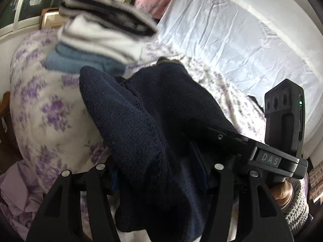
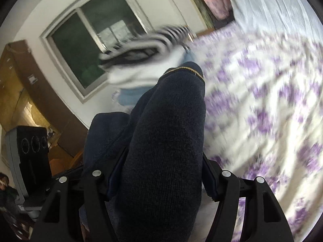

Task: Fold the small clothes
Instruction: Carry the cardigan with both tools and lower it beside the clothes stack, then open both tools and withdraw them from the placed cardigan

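Navy knit fills both wrist views: the dark garment (image 1: 145, 133) is bunched between my 2 grippers, in front of the stack of folded clothes (image 1: 97, 32) on the floral quilt (image 1: 40, 104). My left gripper (image 1: 161, 173) is clenched on the garment, and so is my right gripper (image 2: 159, 173); cloth is pinched between each pair of jaws. A tan-trimmed hem (image 2: 187, 69) points toward the stack. I judge I am carrying a folded piece over to that pile. To do it well I should keep both grips level so the fold stays shut, lower it square on top of the stack, then let go together. The only readable writing is "DAS" (image 1: 269, 159) on the right gripper's body.
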